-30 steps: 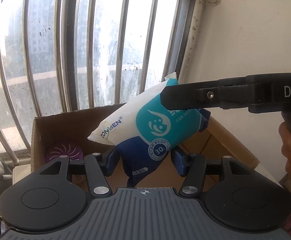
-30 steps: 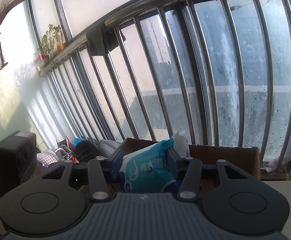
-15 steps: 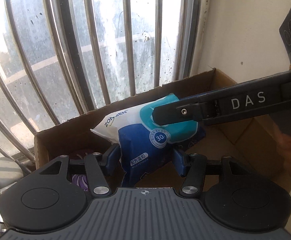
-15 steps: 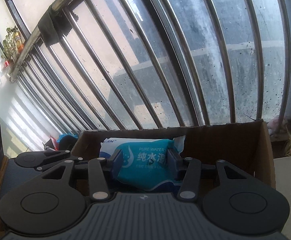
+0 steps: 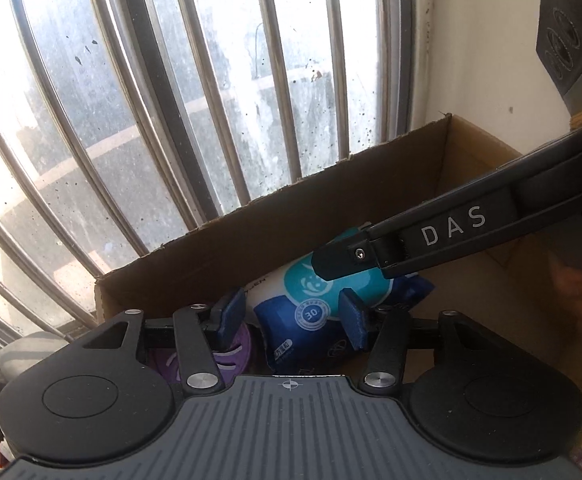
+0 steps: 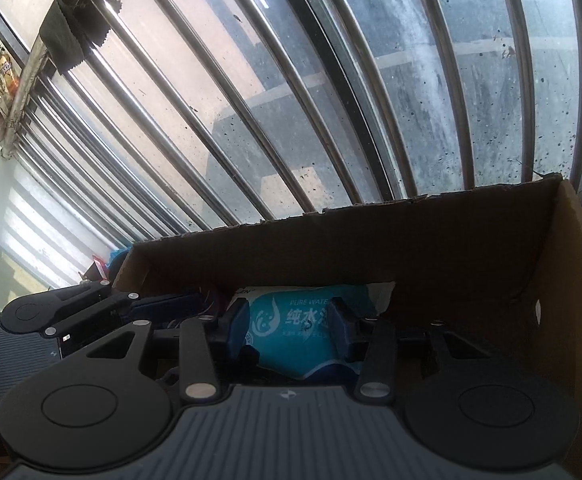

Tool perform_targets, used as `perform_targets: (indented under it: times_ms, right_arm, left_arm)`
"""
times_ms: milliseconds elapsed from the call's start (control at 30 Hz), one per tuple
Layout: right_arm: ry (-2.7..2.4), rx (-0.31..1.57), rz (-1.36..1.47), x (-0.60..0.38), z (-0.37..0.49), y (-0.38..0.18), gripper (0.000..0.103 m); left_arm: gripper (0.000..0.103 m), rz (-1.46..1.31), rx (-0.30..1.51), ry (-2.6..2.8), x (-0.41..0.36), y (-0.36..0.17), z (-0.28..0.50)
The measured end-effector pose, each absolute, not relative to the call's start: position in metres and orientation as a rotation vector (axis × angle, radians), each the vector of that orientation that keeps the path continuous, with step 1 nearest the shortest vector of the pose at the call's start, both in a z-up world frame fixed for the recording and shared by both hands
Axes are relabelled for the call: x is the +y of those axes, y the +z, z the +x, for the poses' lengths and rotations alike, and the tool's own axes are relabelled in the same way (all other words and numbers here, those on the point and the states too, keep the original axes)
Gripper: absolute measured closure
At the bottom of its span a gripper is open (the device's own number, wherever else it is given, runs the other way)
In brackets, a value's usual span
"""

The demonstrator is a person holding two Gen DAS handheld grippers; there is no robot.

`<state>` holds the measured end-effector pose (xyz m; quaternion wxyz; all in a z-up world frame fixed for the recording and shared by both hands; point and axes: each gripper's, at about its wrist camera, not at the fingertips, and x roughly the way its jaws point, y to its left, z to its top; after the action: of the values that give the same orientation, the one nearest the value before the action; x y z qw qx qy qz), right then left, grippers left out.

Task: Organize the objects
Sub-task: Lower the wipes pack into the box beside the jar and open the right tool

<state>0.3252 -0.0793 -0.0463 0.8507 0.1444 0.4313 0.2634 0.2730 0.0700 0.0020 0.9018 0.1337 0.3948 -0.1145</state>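
Observation:
A white, teal and blue wet-wipes pack point(image 5: 311, 322) hangs low inside an open cardboard box point(image 5: 251, 248). My left gripper point(image 5: 291, 316) has its blue pads on the pack's blue end, and its jaws are closing. My right gripper point(image 6: 289, 320) grips the teal end point(image 6: 291, 320), with its jaws closing too. In the left wrist view one right finger point(image 5: 343, 260) comes in from the right across the pack. A purple slotted disc point(image 5: 239, 354) lies in the box, just left of the pack. The box floor under the pack is hidden.
Steel window bars point(image 5: 195, 92) stand right behind the box's far wall point(image 6: 371, 248). A pale wall point(image 5: 491, 60) closes the right side. A hand point(image 5: 575, 284) holds the right tool. Clutter point(image 6: 111, 260) sits left of the box.
Both grippers have sunk with the pack from above the box rim down into the box, and both views have tipped downward. The pads of each gripper stand closer together.

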Motion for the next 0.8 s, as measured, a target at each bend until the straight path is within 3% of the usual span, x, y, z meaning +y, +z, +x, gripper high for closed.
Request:
perform_targets:
  times_ms: [33, 67, 167, 333, 567, 800]
  right_arm:
    - [0.556, 0.910, 0.291, -0.077, 0.325, -0.047, 0.056]
    - [0.555, 0.910, 0.284, -0.075, 0.324, -0.047, 0.056]
    - [0.562, 0.910, 0.270, -0.069, 0.324, -0.047, 0.056]
    - [0.576, 0.914, 0.274, -0.067, 0.324, -0.048, 0.055]
    - [0.587, 0.935, 0.338, -0.075, 0.323, -0.052, 0.055]
    - [0.608, 0.940, 0.328, -0.069, 0.309, -0.051, 0.055]
  left_arm:
    - [0.074, 0.273, 0.836, -0.245, 0.071, 0.000, 0.273]
    - [0.079, 0.251, 0.855, -0.254, 0.072, -0.003, 0.273]
    - [0.084, 0.232, 0.855, -0.230, 0.075, -0.005, 0.269]
    - [0.084, 0.231, 0.857, -0.225, 0.079, -0.006, 0.265]
    - [0.070, 0.246, 0.871, -0.285, 0.074, -0.005, 0.259]
    - [0.070, 0.278, 0.885, -0.261, 0.076, -0.004, 0.252]
